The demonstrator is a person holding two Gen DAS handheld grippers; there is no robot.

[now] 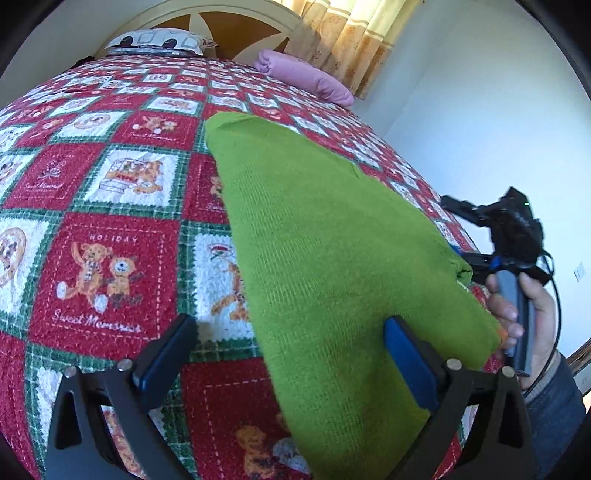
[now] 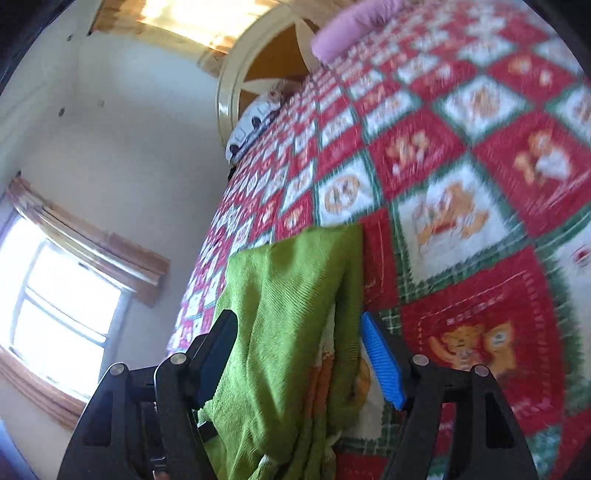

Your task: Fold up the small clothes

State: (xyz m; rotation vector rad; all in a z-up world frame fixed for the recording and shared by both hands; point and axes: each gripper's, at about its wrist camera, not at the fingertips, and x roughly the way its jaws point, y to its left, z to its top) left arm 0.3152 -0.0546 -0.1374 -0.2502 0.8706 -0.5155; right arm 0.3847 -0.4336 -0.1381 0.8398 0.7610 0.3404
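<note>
The green knit garment [image 1: 332, 251] is lying on the holiday-print quilt [image 1: 110, 229], toward the bed's near right edge, already narrowed into one long strip running away from me toward the headboard [image 1: 236, 29]. From the left wrist view its top face is looking smooth and doubled lengthwise; from the right wrist view the near end [image 2: 291, 332] is still bunching and showing wrinkled layers, with the quilt showing through a gap.

I am judging the lengthwise fold as done and the crosswise fold, near end to far end, as still outstanding.

Left gripper [image 1: 291, 362]: jaws are standing wide, one finger over bare quilt, the other over the garment's near corner; no pinch visible. Right gripper [image 2: 299, 354]: jaws are standing apart and straddling the near end of the cloth, pads not pressing on it, so I am reading it as released. In the left view, a hand [image 1: 524, 306] is holding that right tool at the bed's edge.

Further out, a pink folded cloth [image 1: 306, 75] and a patterned pillow [image 1: 159, 42] are sitting by the headboard.
</note>
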